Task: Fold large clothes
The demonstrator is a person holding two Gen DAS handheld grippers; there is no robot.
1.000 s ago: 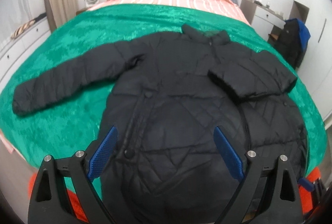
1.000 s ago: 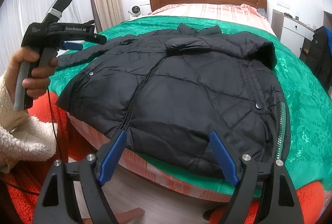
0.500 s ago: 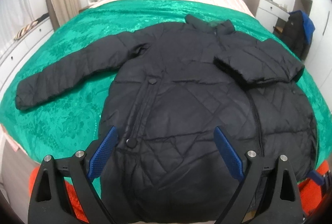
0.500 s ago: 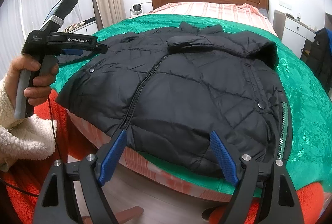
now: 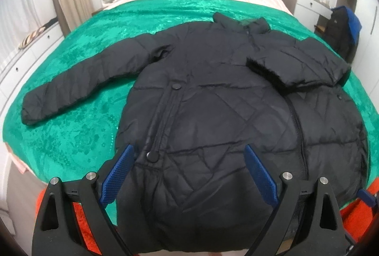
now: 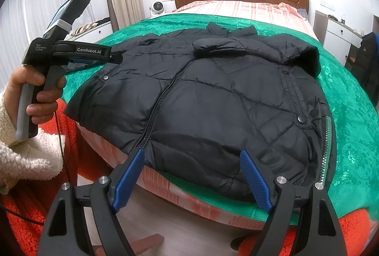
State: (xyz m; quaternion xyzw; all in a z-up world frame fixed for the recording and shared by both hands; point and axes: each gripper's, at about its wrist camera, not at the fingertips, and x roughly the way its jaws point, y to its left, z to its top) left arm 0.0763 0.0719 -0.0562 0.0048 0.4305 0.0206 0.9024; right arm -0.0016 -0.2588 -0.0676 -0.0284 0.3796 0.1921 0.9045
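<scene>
Underneath, glossy green velvet bedspread (image 5: 90, 47); atop, puffy diamond-quilted black coat (image 5: 213, 113).

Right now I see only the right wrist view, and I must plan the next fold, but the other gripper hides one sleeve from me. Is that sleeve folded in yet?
Observer: No. In the left wrist view that sleeve lies stretched out flat on the green blanket, away from the body of the coat.
Operator: And the left gripper, is it pinching any cloth?
Observer: No. Its jaws stand wide open in front of the lower half of the coat, and the pads press on nothing.
</scene>
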